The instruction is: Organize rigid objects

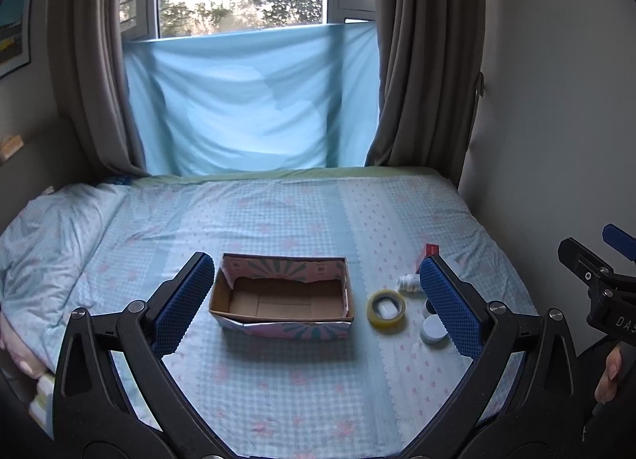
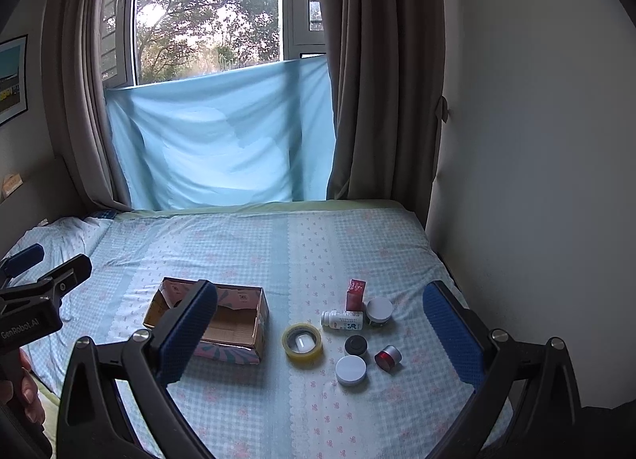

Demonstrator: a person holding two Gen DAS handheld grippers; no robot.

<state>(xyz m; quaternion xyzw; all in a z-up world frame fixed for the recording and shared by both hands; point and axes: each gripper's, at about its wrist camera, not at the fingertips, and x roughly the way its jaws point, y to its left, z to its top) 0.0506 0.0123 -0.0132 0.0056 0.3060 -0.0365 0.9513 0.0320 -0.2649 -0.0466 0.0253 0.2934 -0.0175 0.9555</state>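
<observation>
**Mia:** What are the two grabbers doing?

**Ben:** The left gripper (image 1: 316, 292) has its blue fingers (image 1: 183, 302) spread wide apart, with nothing in them. The right gripper (image 2: 320, 334) is spread wide too, and holds nothing.

**Mia:** Where is the box?

**Ben:** The cardboard box (image 1: 283, 296) sits on the bed sheet (image 1: 278, 387), right between the left gripper's fingers and a bit ahead. It looks bare inside.

**Mia:** And the little things?

**Ben:** They lie ahead of the right gripper, between its fingers. The tape roll (image 2: 302, 341) is just beside the box. Past it, a white bottle (image 2: 342, 319) lies on its side, near a red box (image 2: 355, 295) standing up and a white-lid jar (image 2: 379, 311). Closer in are a black cap (image 2: 355, 345), a white round lid (image 2: 351, 370) and a small red jar (image 2: 388, 357) tipped over.
</observation>
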